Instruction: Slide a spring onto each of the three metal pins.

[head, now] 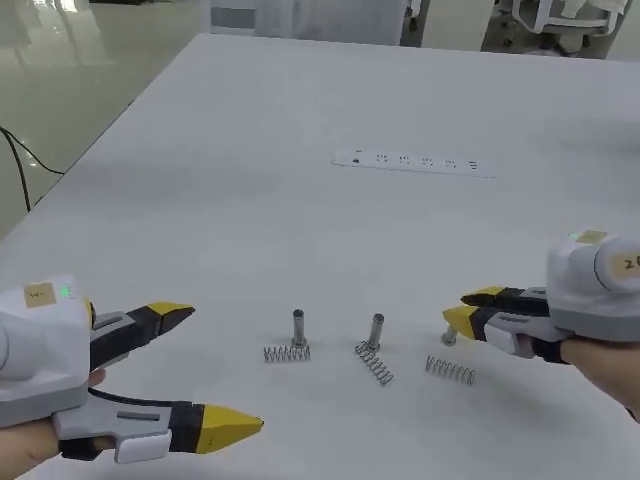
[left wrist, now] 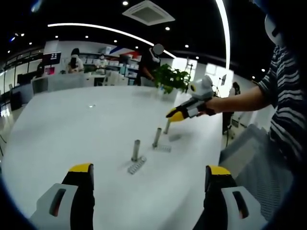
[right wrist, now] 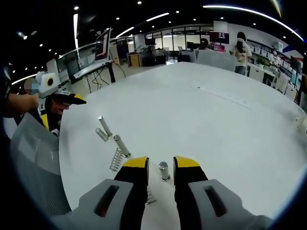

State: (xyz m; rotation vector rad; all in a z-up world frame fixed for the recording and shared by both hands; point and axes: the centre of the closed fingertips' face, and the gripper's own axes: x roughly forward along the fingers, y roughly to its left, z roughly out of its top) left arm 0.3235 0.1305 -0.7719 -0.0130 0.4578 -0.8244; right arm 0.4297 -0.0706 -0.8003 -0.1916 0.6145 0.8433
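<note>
3 metal pins stand upright in a row on the white table, near its front edge: the left pin, the middle pin and the right pin. All 3 are bare. 3 springs lie flat on the table. The first spring is at the foot of the left pin, and the second spring is at the foot of the middle pin. The third spring is just in front of the right pin.

The right gripper is at the right pin. In the right gripper view this pin stands between the jaw tips, which are a little apart and do not clamp it. The left gripper hovers to the left of the row, with its jaws wide apart. A power strip lies further back on the table.
</note>
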